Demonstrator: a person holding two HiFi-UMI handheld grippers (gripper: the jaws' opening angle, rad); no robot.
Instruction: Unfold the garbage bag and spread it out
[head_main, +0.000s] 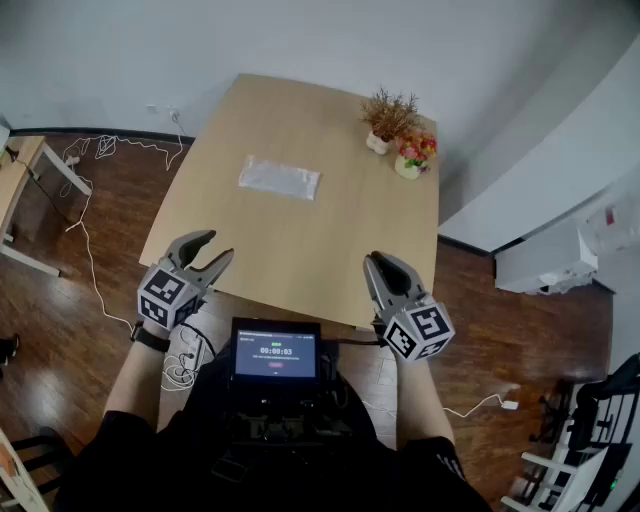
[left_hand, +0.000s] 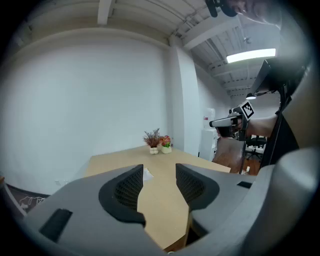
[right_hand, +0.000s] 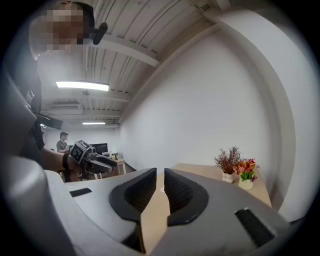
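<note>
Two grippers hung over the tabletop's (head_main: 300, 250) near edge in the head view: the left gripper (head_main: 208, 262) by the near-left corner, claw spread, and the right gripper (head_main: 383, 272) towards the near-right corner, claw drawn narrow. The folded garbage bag (head_main: 279, 178) lay flat towards the far-left part, well apart from both. A pot of dry twigs (head_main: 385, 125) and a pot of bright flowers (head_main: 414, 157) stood at the far-right corner.

In the left gripper view the jaws stood apart with only bare wood between them. A pale sliver of the bag (left_hand: 148, 173) peeped past the left jaw, and the right gripper (left_hand: 225, 121) hung at the right.

In the right gripper view the jaws were all but pressed together on nothing. The bag was hidden here. Only this view caught a distant person (right_hand: 62, 141) behind the left gripper (right_hand: 111, 162).
</note>
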